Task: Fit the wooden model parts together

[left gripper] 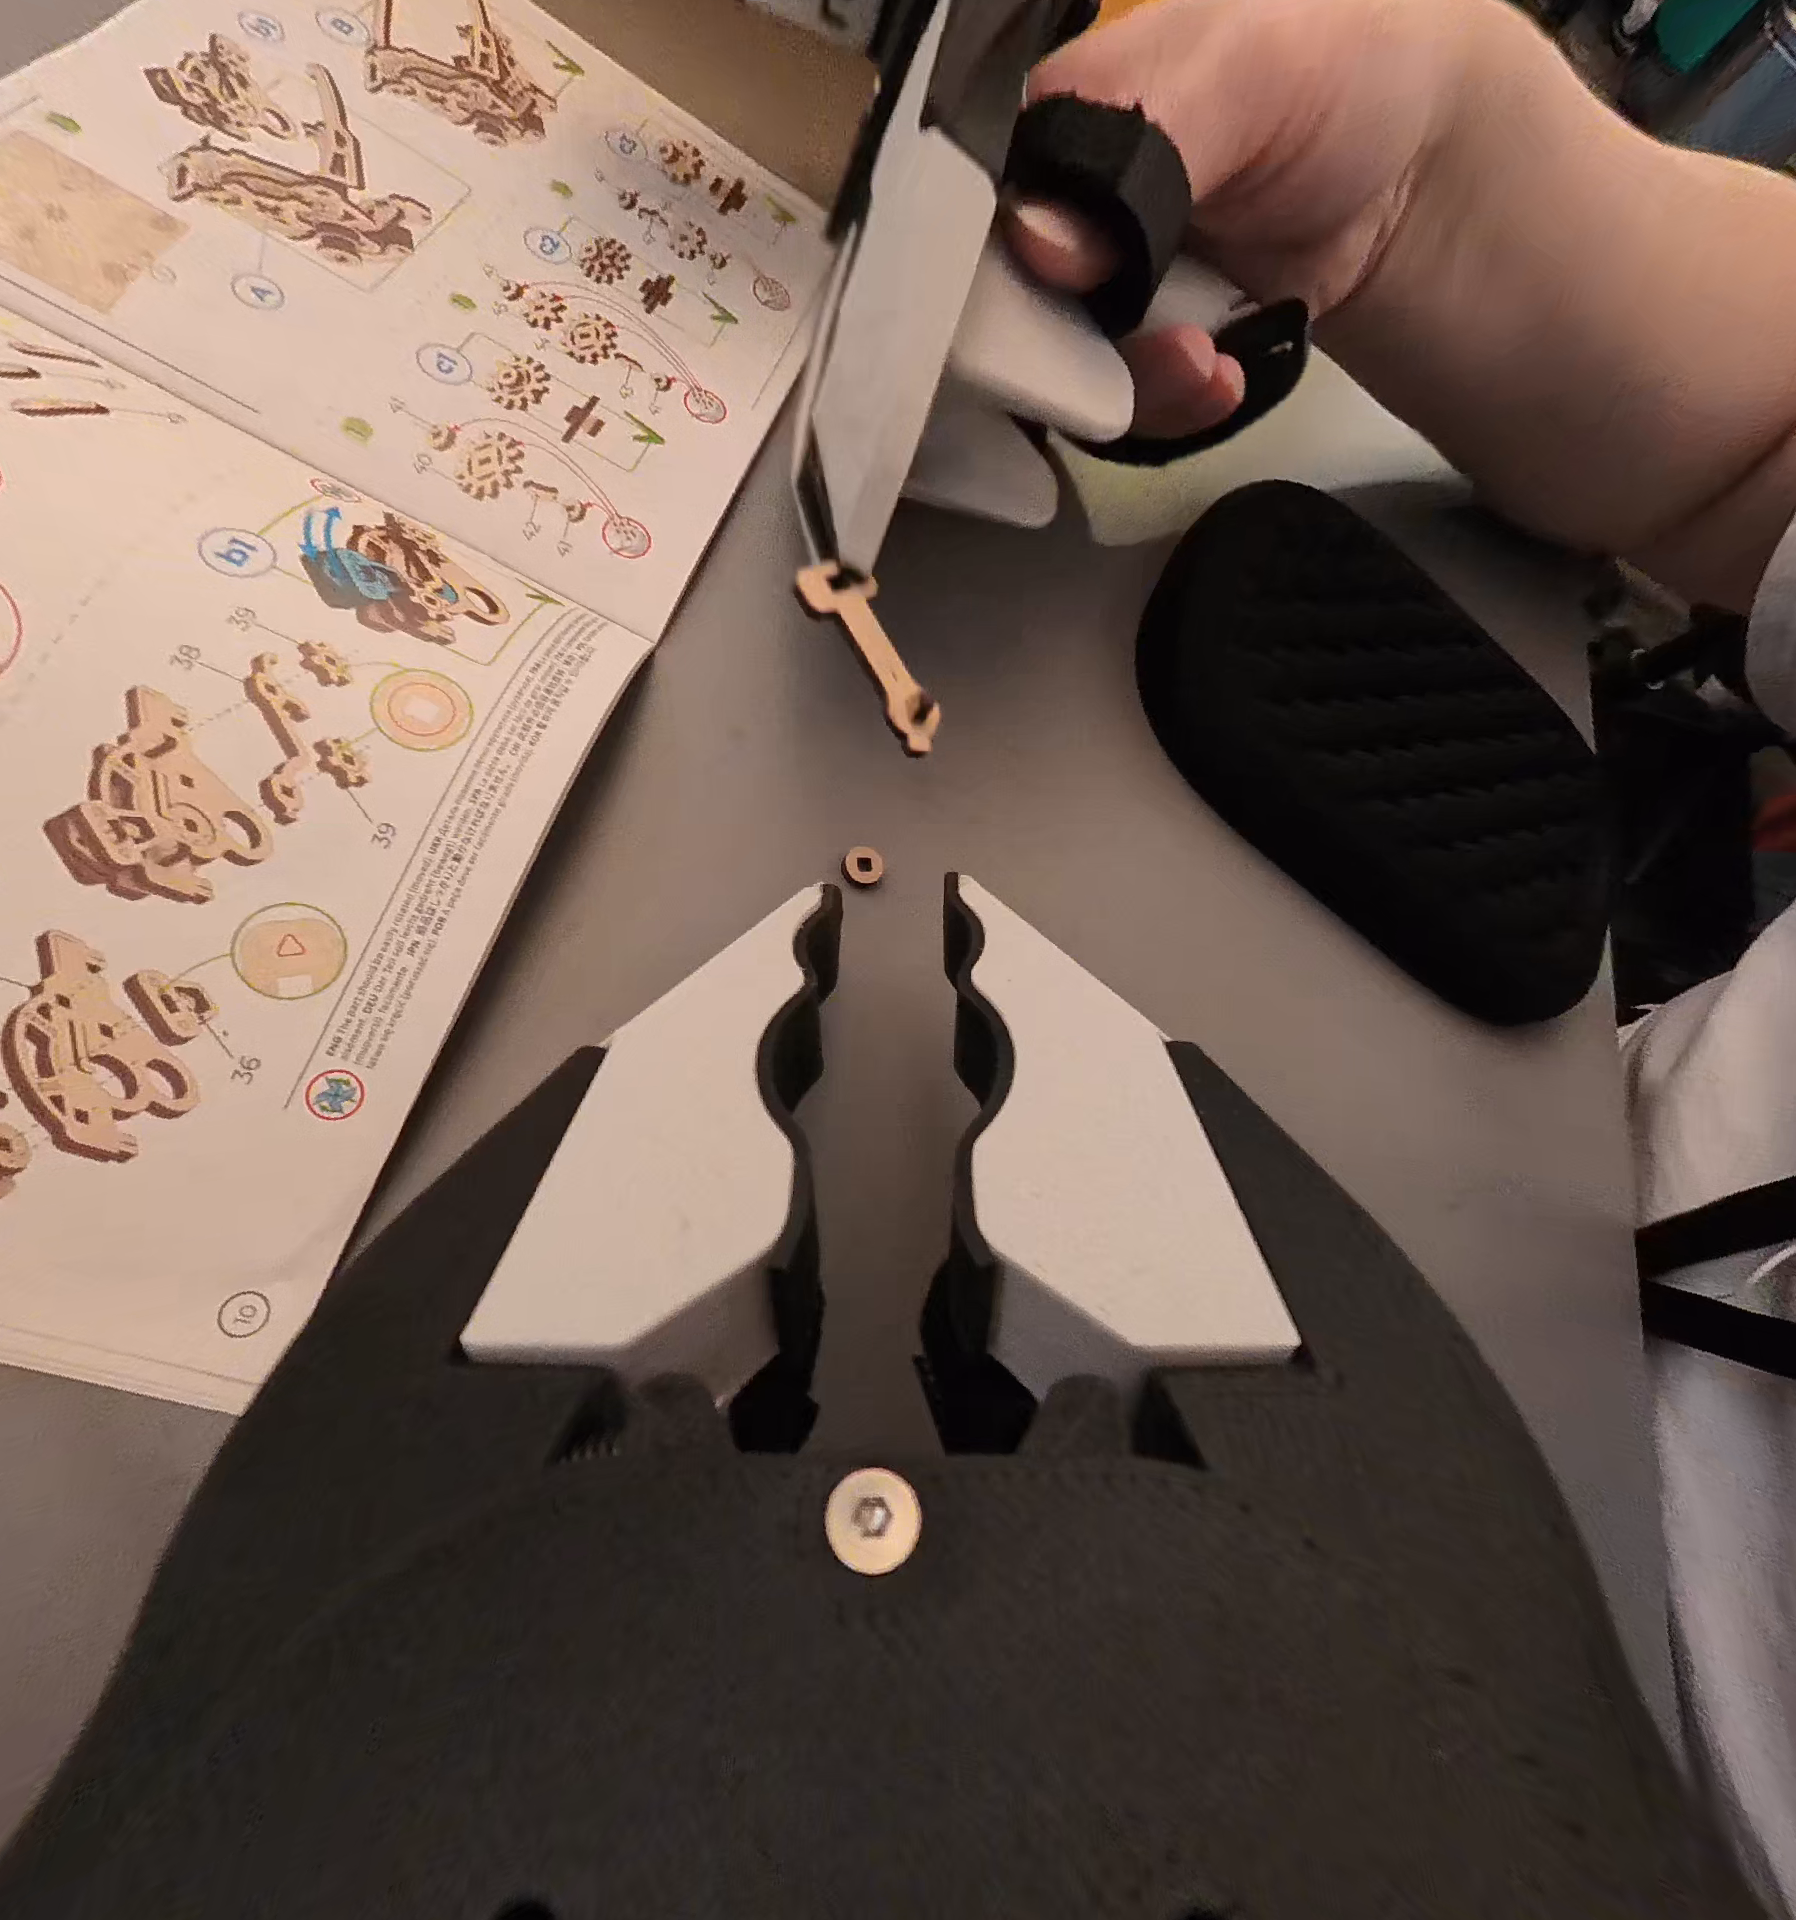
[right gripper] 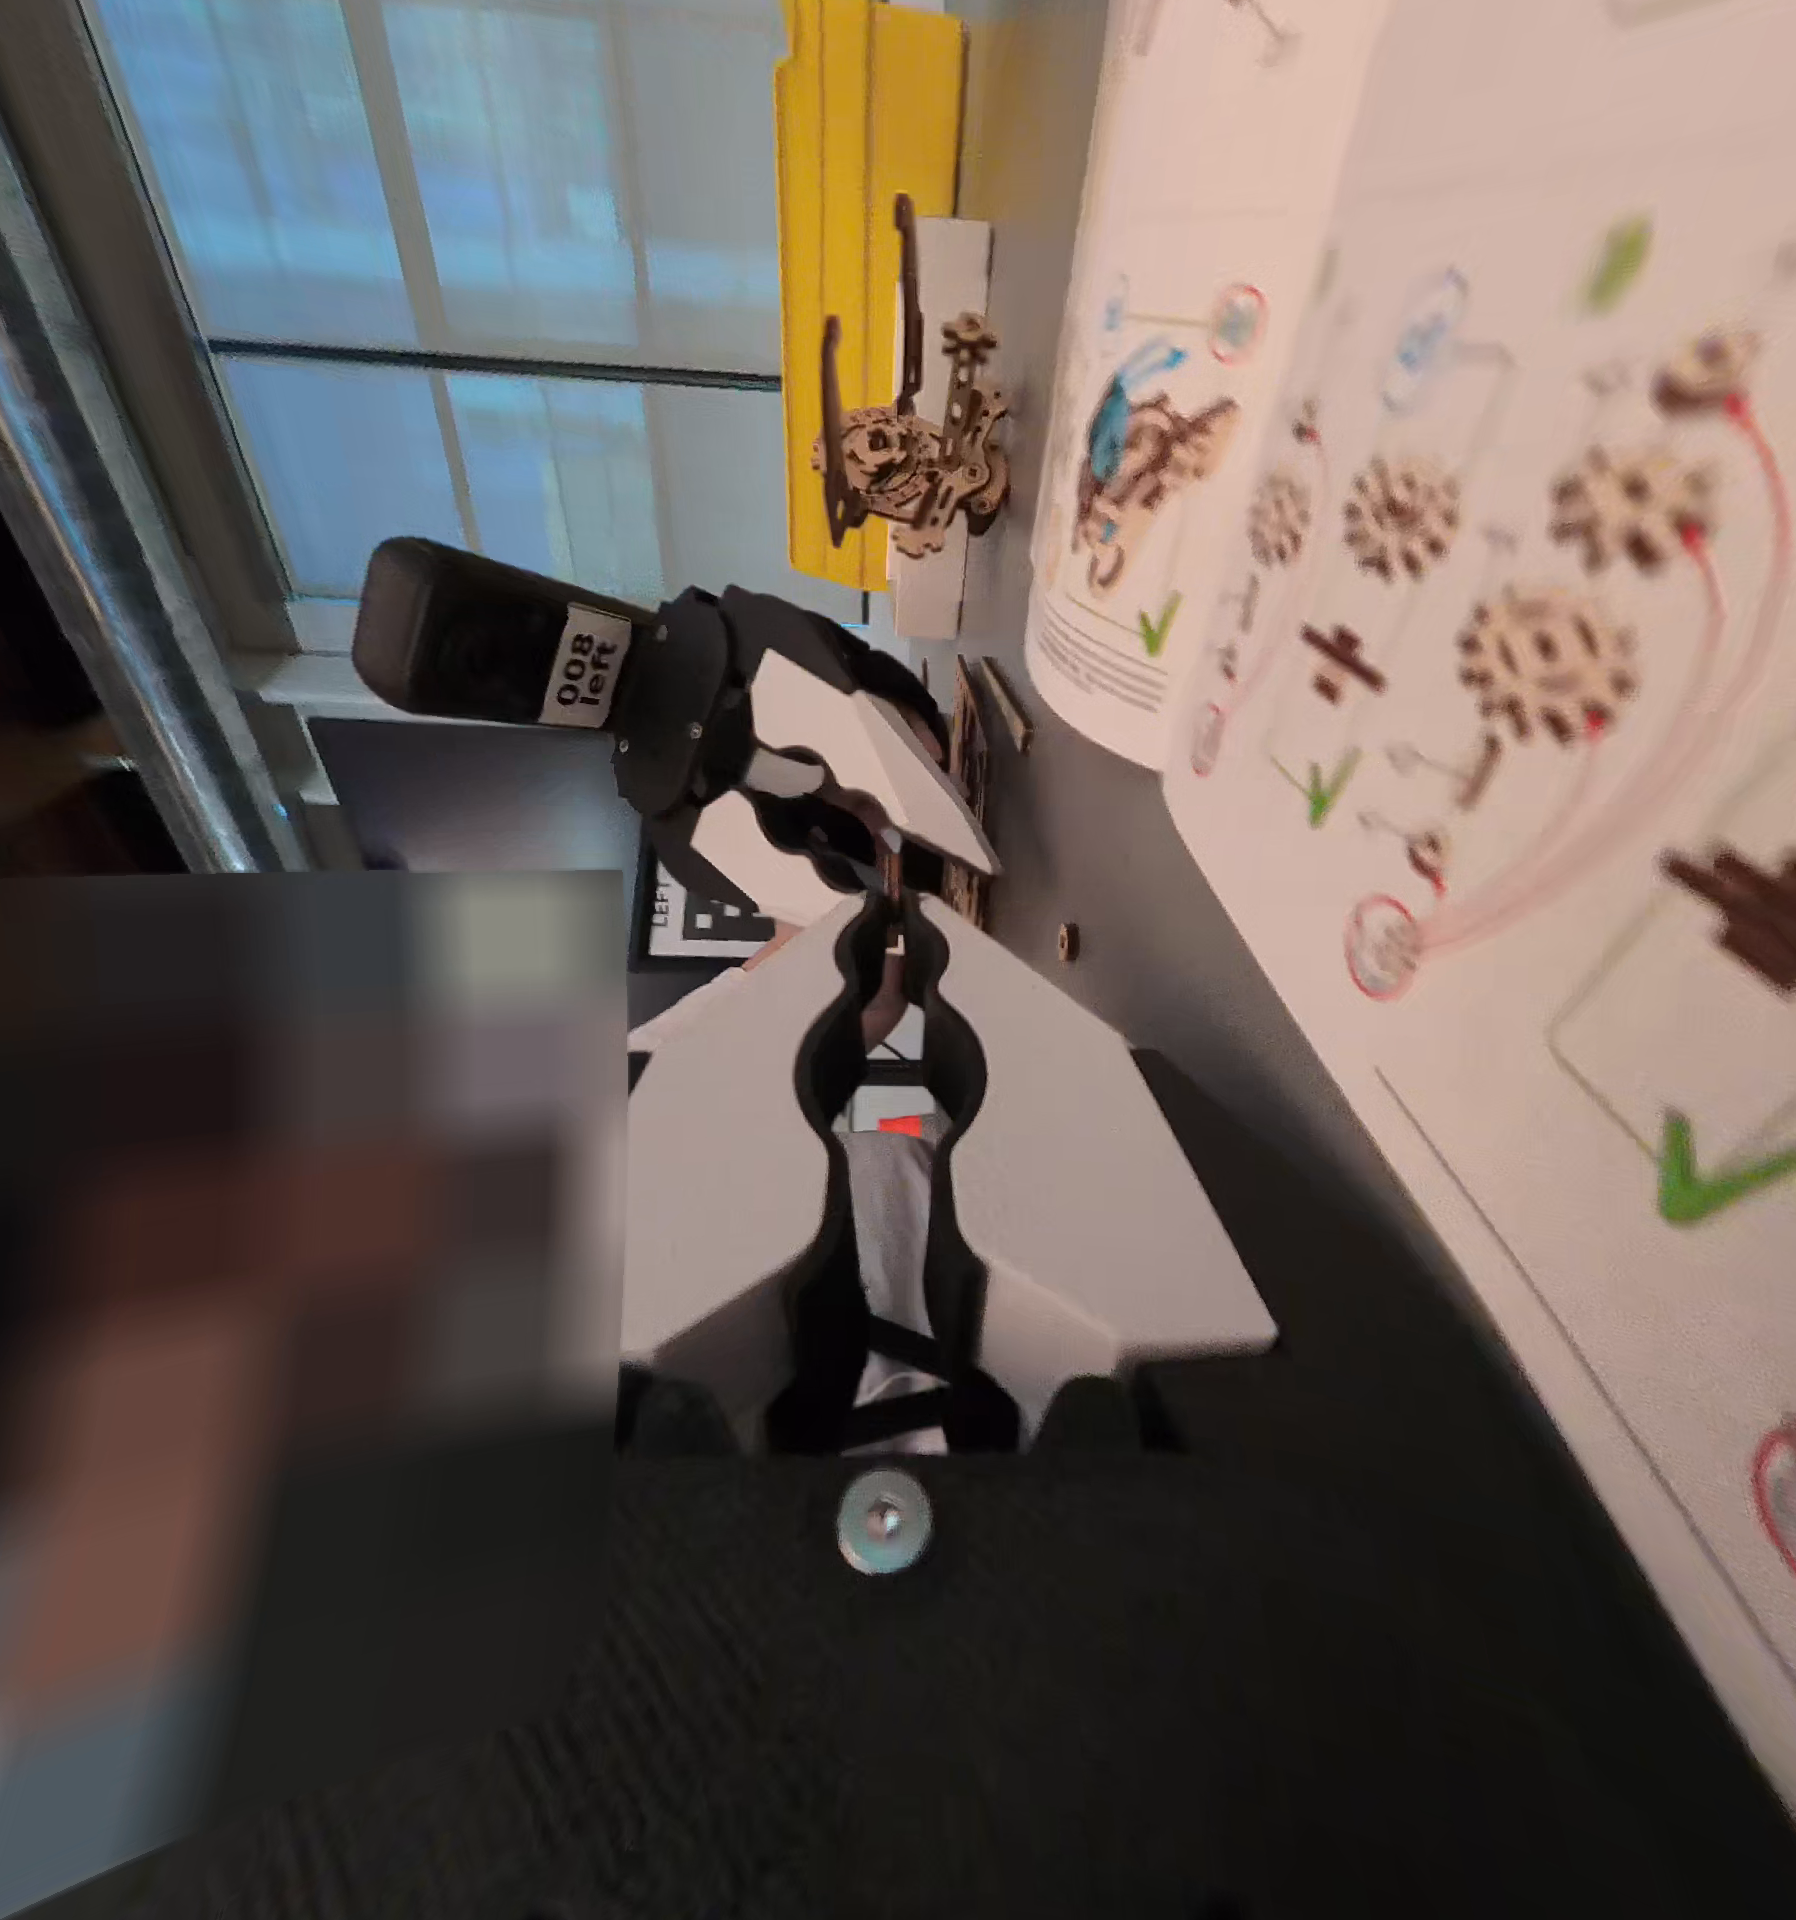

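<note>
In the left wrist view my left gripper is open and empty, low over the grey table. A small wooden ring lies on the table just ahead of its fingertips. My right gripper comes in from above, held by a hand, and is shut on one end of a thin flat wooden bar. The bar slants down towards the ring and stops a little short of it. In the right wrist view the right gripper pinches the bar at its tips. The ring lies to the right, and the left gripper's fingers are just behind.
An open instruction sheet covers the table's left side. A black ribbed pad lies at the right. A partly built wooden model stands further back on a white card by a yellow sheet. More wooden pieces lie behind the left gripper. About 6 centimeters separates my left fingertips from my right.
</note>
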The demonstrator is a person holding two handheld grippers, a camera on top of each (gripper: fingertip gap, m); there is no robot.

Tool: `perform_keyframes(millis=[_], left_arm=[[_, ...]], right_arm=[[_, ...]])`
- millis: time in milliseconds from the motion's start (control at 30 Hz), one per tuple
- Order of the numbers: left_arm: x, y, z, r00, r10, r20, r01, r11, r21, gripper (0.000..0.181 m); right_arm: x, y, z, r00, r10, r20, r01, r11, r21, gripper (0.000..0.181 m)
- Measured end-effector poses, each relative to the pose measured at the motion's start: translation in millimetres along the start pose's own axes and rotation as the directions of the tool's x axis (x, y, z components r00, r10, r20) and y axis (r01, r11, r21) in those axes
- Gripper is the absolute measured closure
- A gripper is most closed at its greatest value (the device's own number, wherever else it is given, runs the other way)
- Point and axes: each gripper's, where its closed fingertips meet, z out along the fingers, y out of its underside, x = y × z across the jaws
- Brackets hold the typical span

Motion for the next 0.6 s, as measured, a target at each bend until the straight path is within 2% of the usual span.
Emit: perform_keyframes(millis=[33,133,200,300,433,600], left_arm=[[0,0,-1,1.0,-0.001,-0.003,0.001,1.0,0.001,0.164],[-4,0,-3,1.0,-0.006,0.001,0.006,1.0,0.002,0.163],[-3,-1,-4,1.0,-0.008,-0.012,0.008,1.0,0.009,0.161],[2,-1,-3,0.999,0.027,-0.031,-0.027,1.0,-0.002,0.156],[-7,1,4,0.987,0.144,0.075,-0.144,0.99,-0.009,0.161],[-7,-4,8,0.974,0.198,0.11,-0.201,0.98,0.012,0.168]], right_arm=[[3,1,0,1.0,0.023,0.002,-0.023,1.0,0.016,0.181],[5,3,0,0.998,0.055,-0.01,-0.054,0.997,0.062,0.181],[13,4,0,0.995,0.039,-0.09,-0.033,0.997,0.076,0.181],[13,6,4,0.993,0.071,-0.095,-0.063,0.994,0.087,0.181],[15,7,7,0.991,0.077,-0.112,-0.068,0.994,0.085,0.181],[15,5,7,0.991,0.074,-0.111,-0.063,0.993,0.099,0.181]])
